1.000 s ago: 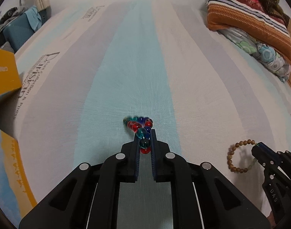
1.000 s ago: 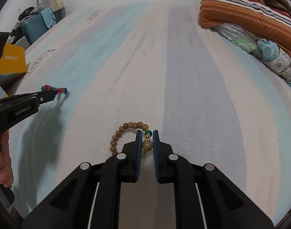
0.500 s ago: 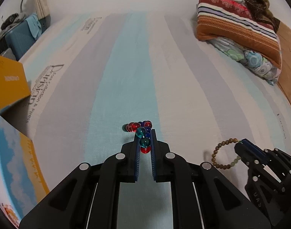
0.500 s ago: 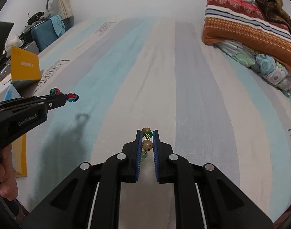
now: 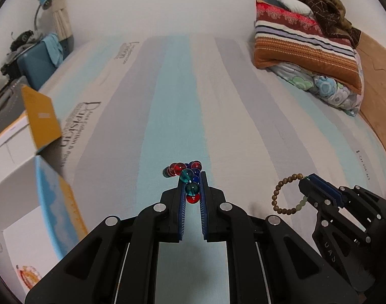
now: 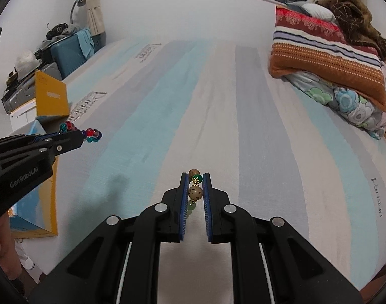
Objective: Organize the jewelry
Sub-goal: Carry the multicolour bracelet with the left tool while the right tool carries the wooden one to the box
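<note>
- My left gripper (image 5: 192, 177) has its fingers pinched on a glass bead bracelet (image 5: 186, 176): red, teal and blue beads sit between the blue pads, and the rest bunches just past the tips.
- From the right wrist view, that same bracelet (image 6: 90, 134) sticks out of the left gripper (image 6: 77, 136) at the left edge, held above the bed (image 6: 218, 116).
- My right gripper (image 6: 195, 177) is clamped on a wooden bead bracelet (image 6: 195, 192): a large pale speckled bead is squeezed between the pads, a green bead with a gold cap just beyond it, and pale green beads on the near side.
- In the left wrist view the wooden bracelet (image 5: 286, 195) hangs as an open ring of brown beads to the left of the right gripper (image 5: 310, 179), at the near right of the scene.
- Both bracelets are held clear of the striped sheet; a shadow lies on the bed near the left.
- A box (image 5: 38, 210) with blue and yellow sides stands open at the near left edge of the bed, and a yellow flap (image 5: 42, 119) rises just beyond it.
- Folded blankets (image 6: 329, 55) are stacked at the far right.
- A blue suitcase (image 6: 71, 50) stands at the far left, beside the bed.
</note>
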